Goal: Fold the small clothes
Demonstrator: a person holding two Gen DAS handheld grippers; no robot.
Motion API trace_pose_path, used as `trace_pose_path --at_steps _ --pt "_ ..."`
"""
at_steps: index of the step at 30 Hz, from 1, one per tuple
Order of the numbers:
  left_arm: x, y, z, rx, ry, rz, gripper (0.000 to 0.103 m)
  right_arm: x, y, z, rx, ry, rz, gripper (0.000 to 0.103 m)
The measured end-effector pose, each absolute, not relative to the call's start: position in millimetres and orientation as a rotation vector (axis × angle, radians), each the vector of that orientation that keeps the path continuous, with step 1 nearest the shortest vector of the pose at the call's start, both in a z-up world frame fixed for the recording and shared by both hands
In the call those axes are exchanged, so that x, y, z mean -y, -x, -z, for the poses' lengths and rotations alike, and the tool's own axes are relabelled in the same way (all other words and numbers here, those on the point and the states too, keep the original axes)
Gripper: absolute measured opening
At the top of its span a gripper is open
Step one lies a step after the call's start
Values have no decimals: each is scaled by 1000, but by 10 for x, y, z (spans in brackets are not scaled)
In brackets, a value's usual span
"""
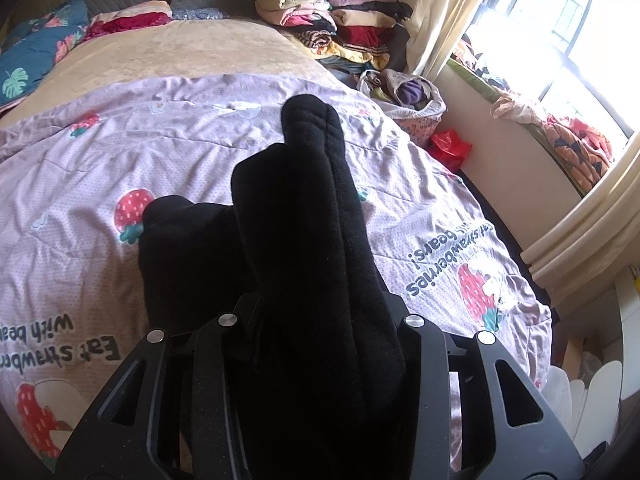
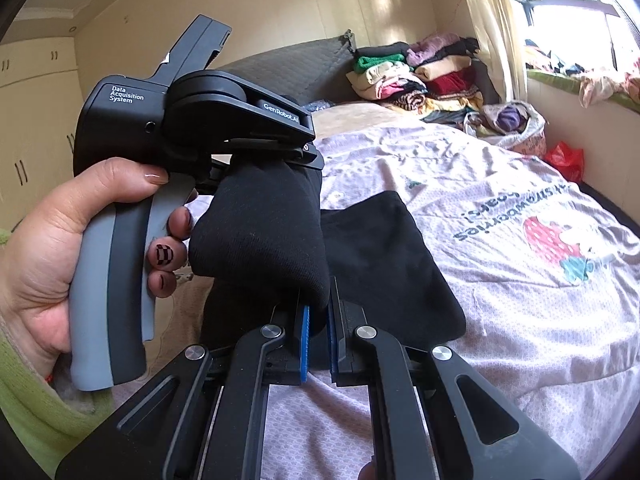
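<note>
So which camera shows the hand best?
The right wrist view. There the hand wraps the grey handle of the left gripper, thumb and painted fingernails plain to see, a green sleeve below it. The left wrist view shows no hand, only the black cloth over the bedspread.

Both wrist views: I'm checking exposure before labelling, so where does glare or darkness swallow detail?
Left wrist view: the window is blown out white, and the black sock in the left gripper reads as a near-featureless mass. Right wrist view: window also glares, yet the sock's knit shows between the right gripper's blue pads; straight edges bow outward.
</note>
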State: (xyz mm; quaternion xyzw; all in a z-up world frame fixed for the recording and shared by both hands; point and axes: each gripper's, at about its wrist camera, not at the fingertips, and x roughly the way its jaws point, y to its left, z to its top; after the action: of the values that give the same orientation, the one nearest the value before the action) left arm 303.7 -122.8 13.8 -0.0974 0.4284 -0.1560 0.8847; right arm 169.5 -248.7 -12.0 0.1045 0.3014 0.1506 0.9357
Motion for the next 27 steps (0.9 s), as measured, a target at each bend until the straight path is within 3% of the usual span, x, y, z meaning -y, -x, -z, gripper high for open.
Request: trace_pose_path --at_steps 15,27 --pt "1635 -3259 221 -980 142 311 32 2872 -1932 495 -808 -503 -303 6" --pt "1856 -3411 424 -1034 103 303 50 3150 -2022 770 -913 -730 -320 9"
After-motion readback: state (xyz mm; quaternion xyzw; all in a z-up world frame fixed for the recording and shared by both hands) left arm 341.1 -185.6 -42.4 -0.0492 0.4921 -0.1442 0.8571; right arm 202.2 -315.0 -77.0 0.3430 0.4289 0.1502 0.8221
